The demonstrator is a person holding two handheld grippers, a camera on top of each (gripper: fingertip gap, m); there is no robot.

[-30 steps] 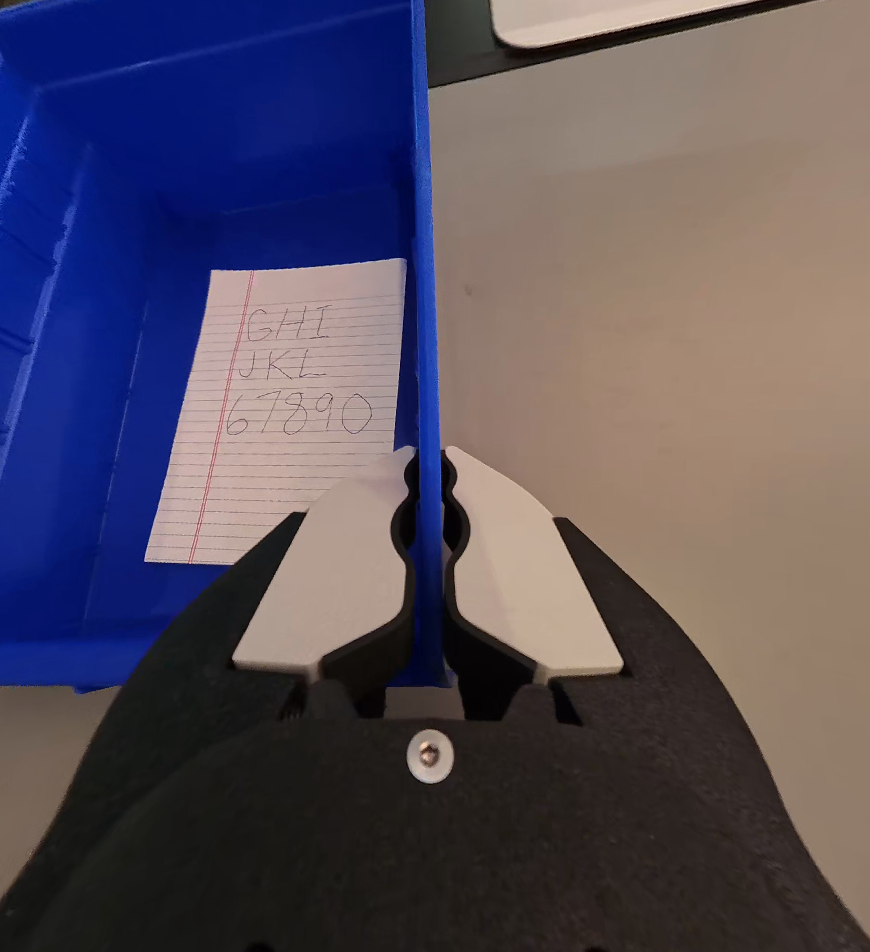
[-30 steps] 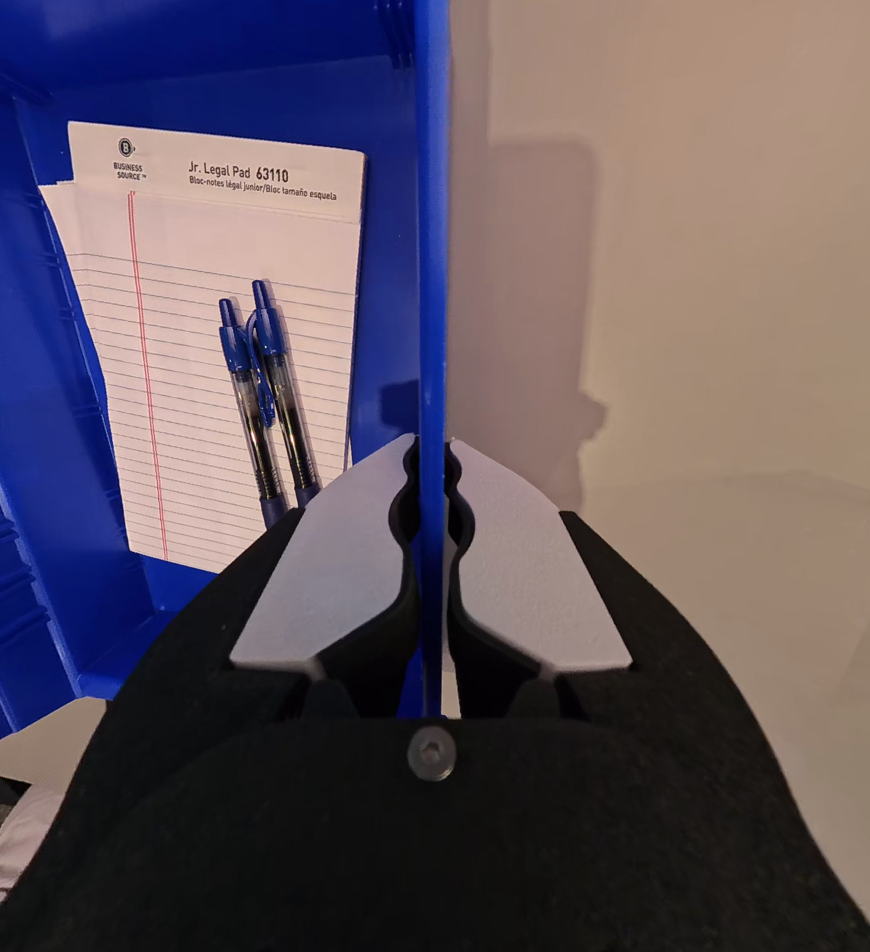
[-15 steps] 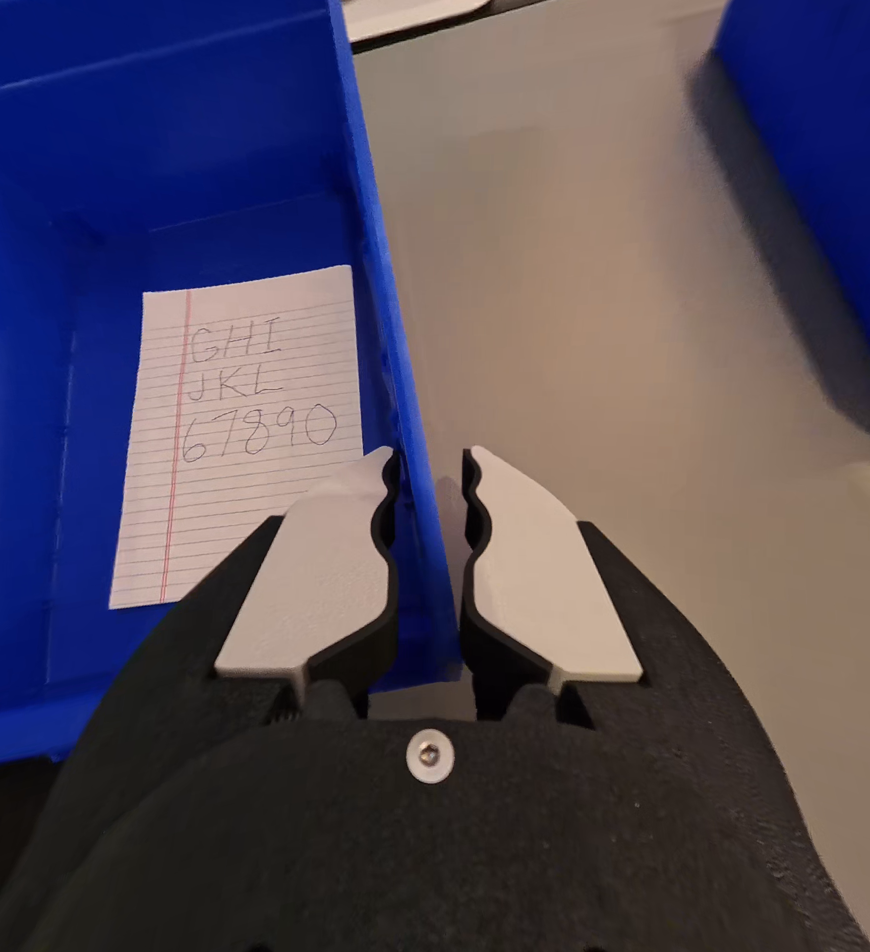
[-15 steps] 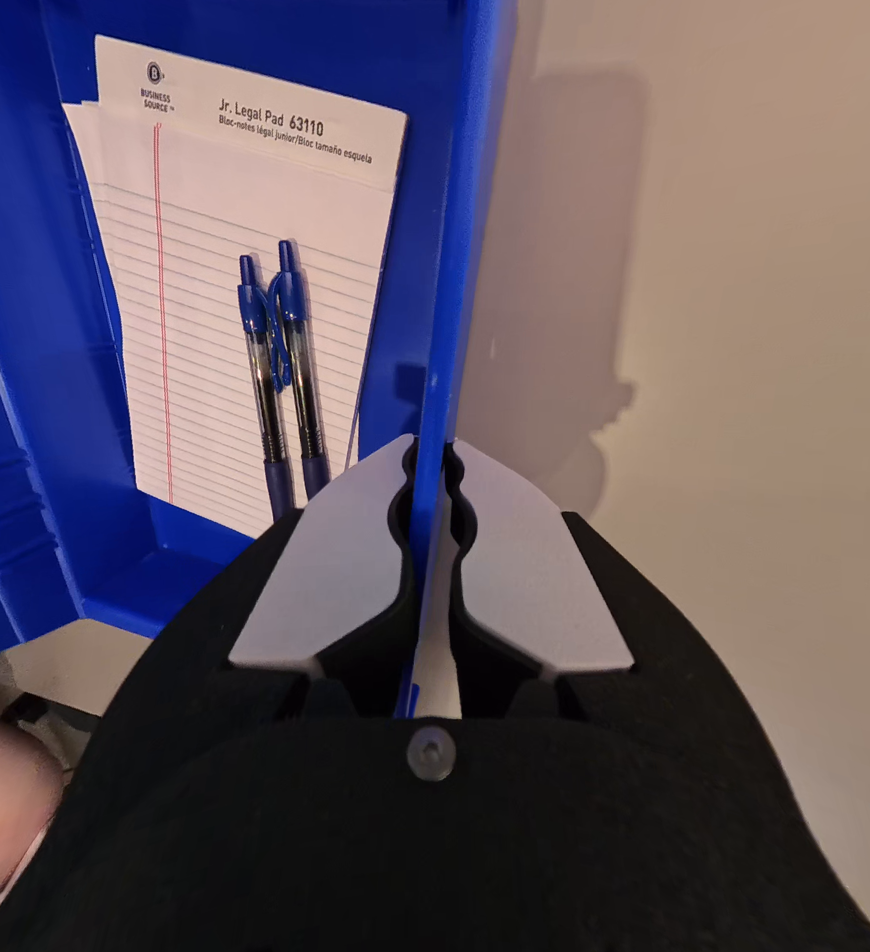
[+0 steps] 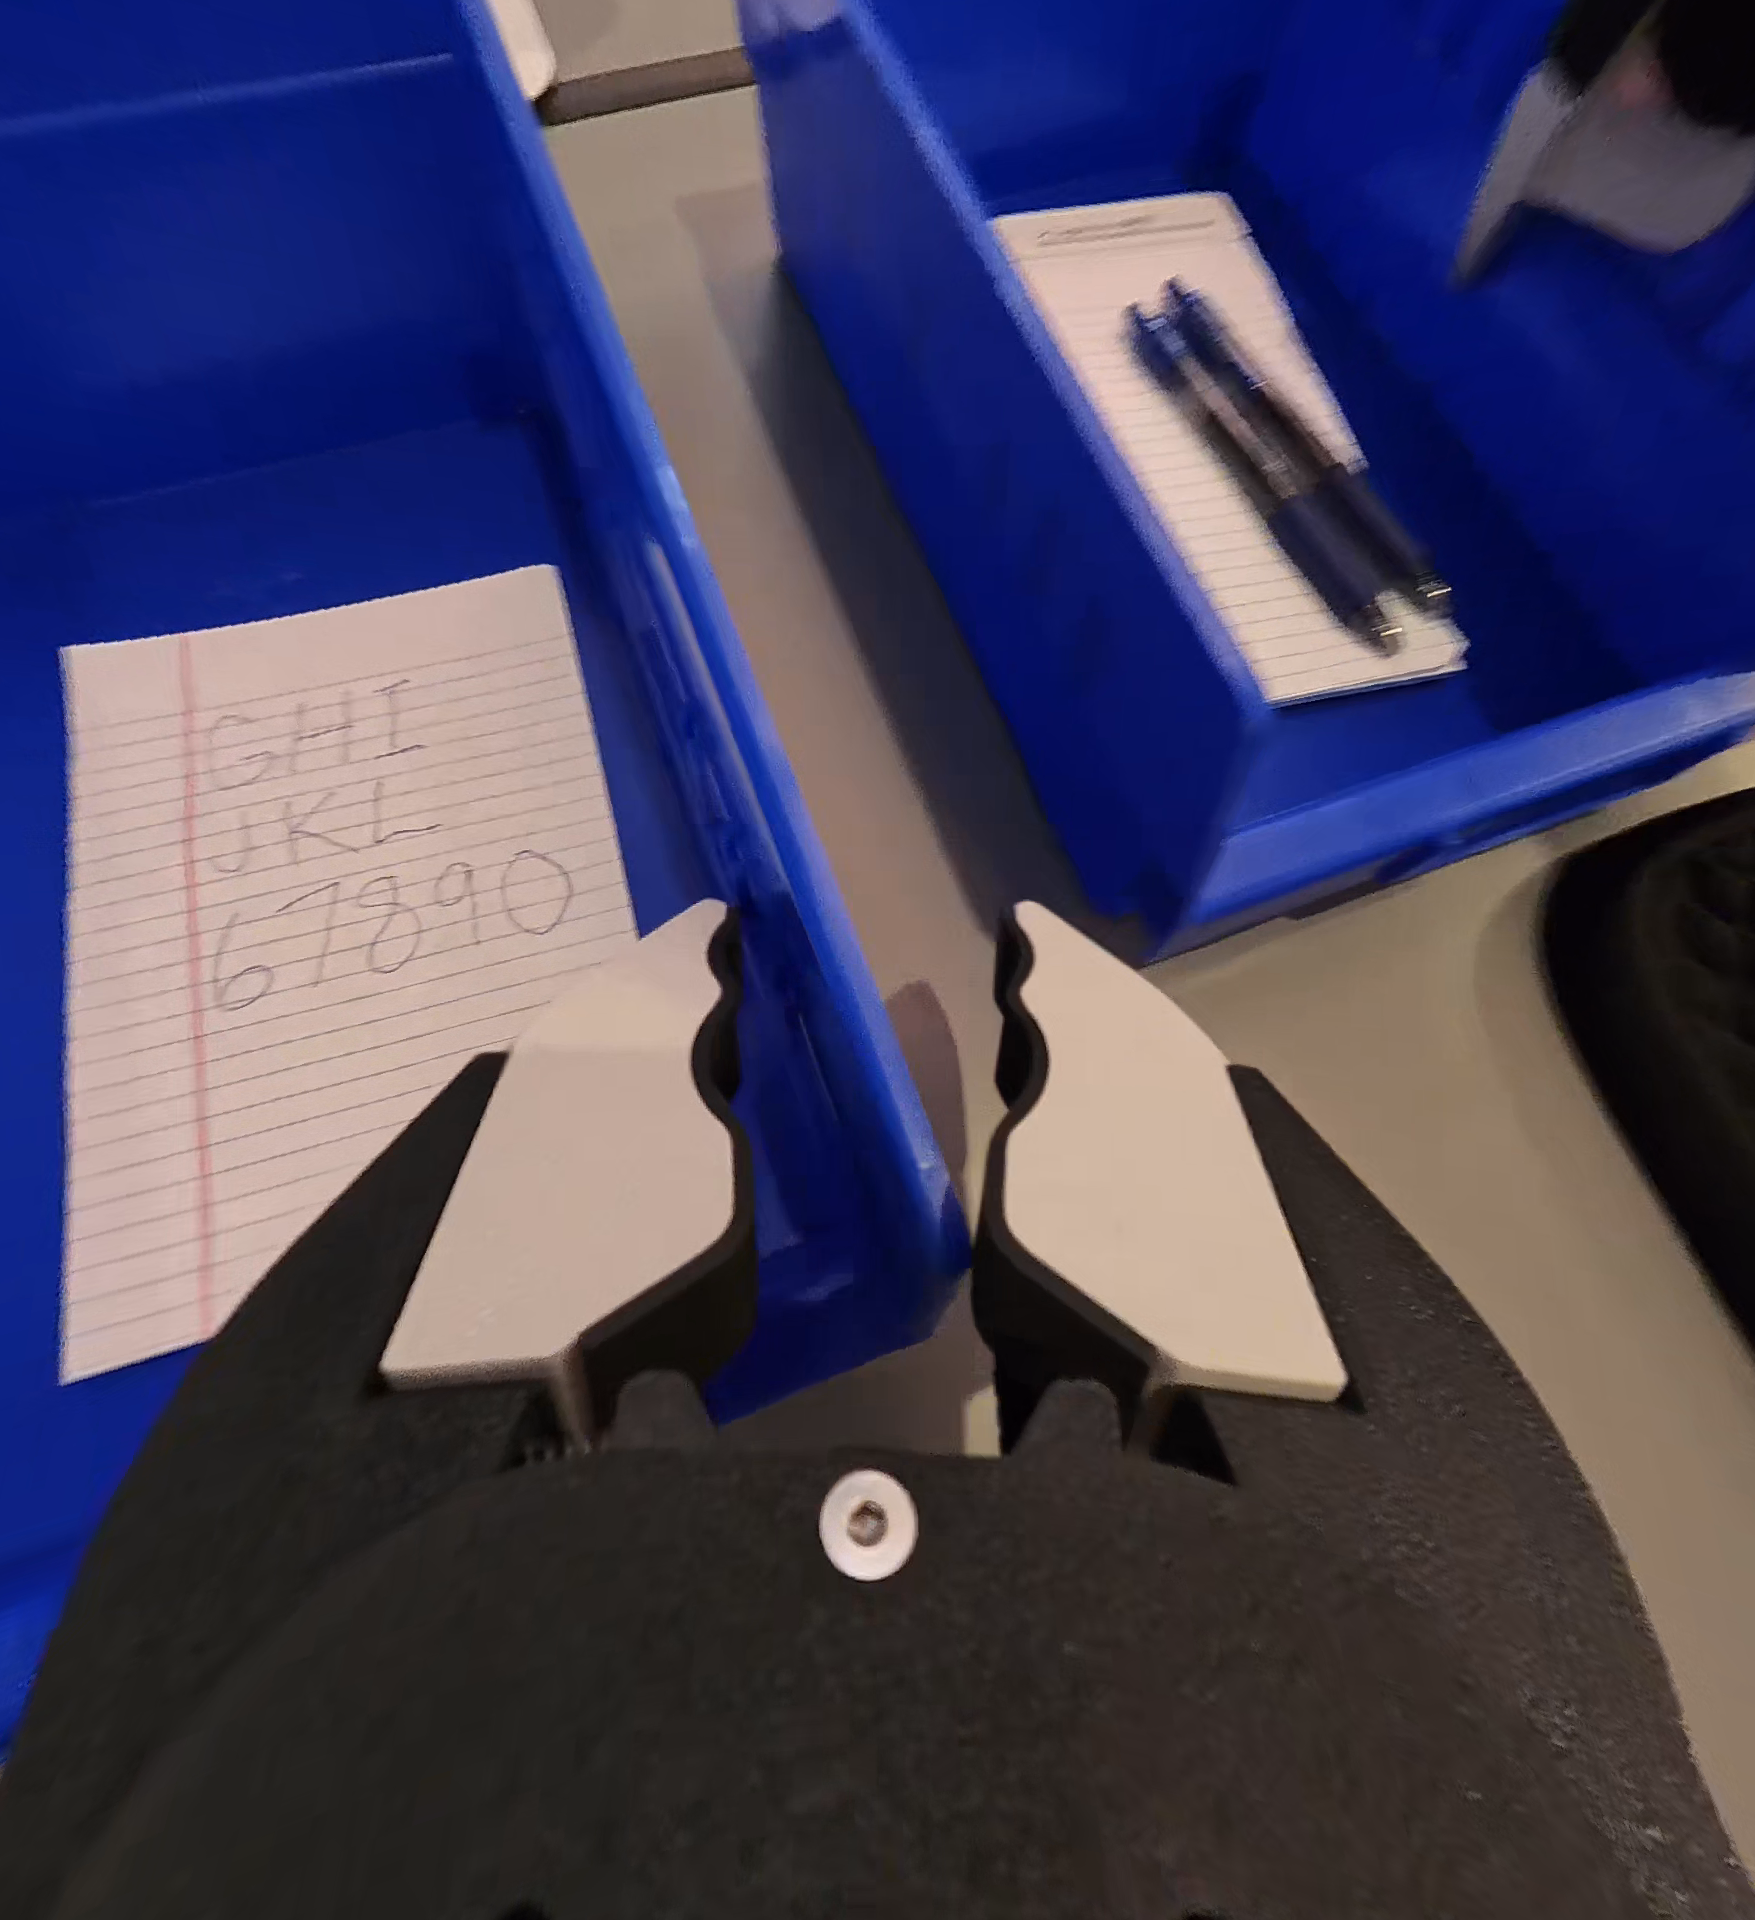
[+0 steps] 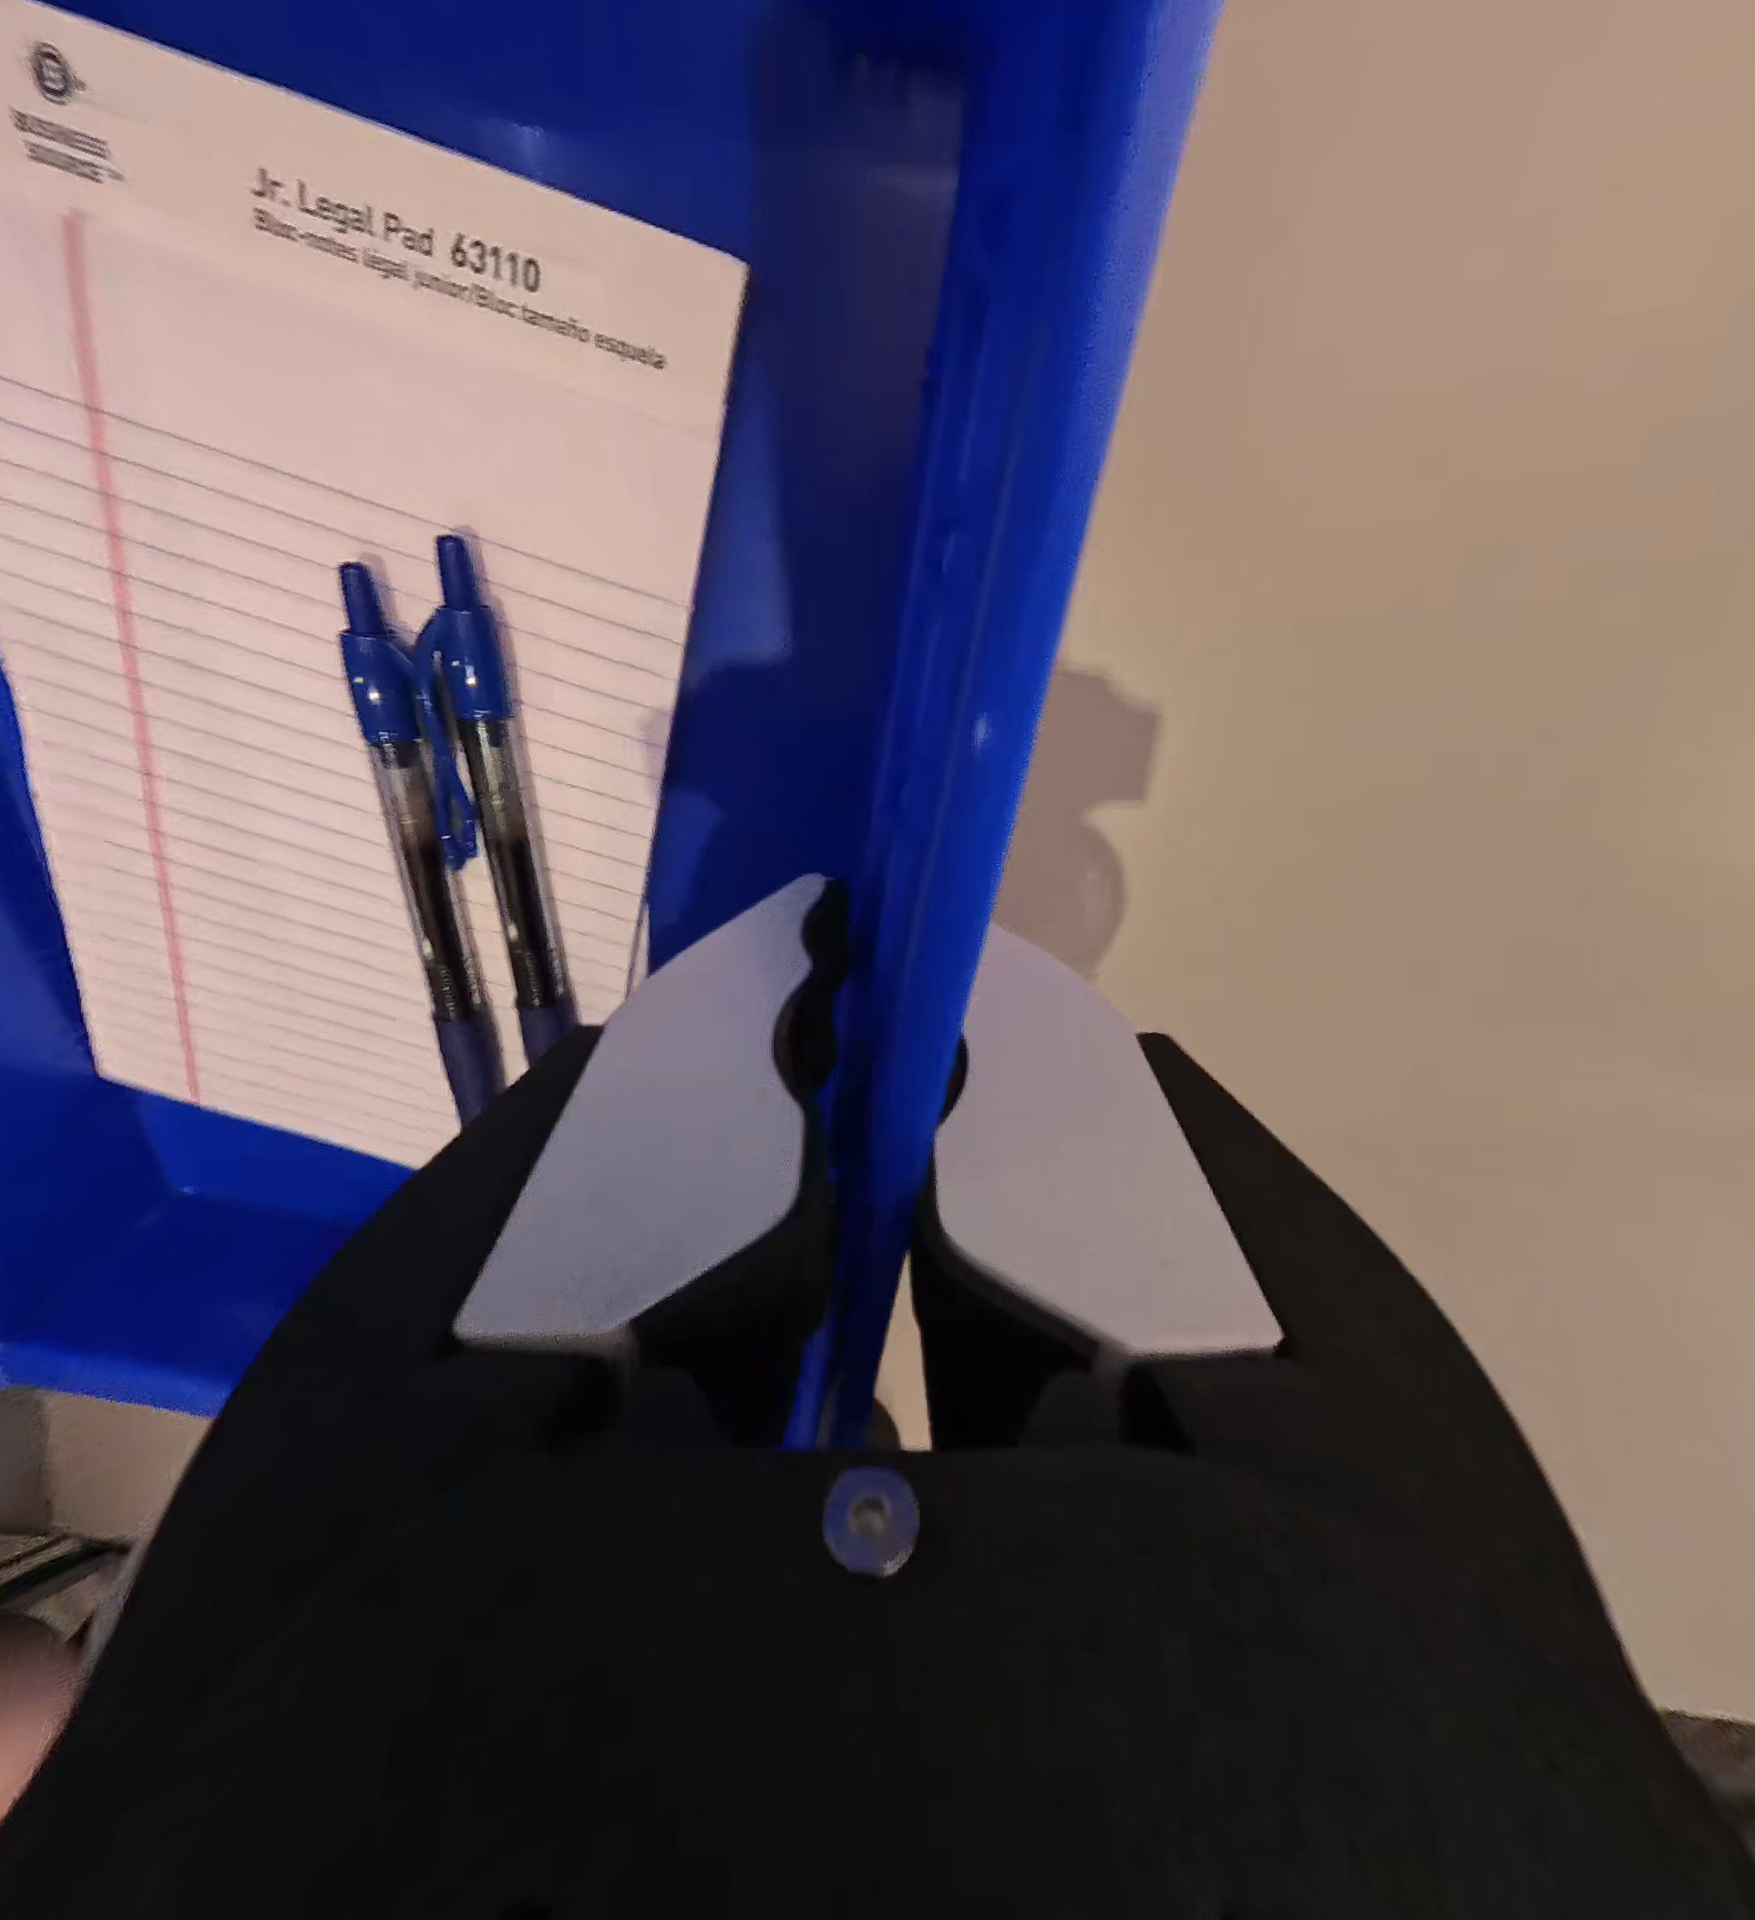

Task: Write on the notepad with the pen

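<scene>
From where I stand, the writing has not begun. The notepad [image 6: 353,582] lies flat in the right-hand blue bin [image 6: 1039,436], its ruled top page blank as far as I can see, and two blue pens [image 6: 457,810] rest side by side on it, untouched.

The right gripper [image 6: 888,935] has its fingers closed narrow on that bin's side wall, one inside and one outside. The left gripper [image 5: 862,935] hangs with its fingers spread wide, holding nothing, straddling the right wall of the other blue bin [image 5: 644,520]. In that bin lies a loose lined sheet [image 5: 333,935] with handwriting on it.

By my reckoning, everything is left: picking up a pen, steadying the pad and putting ink to the page.
</scene>
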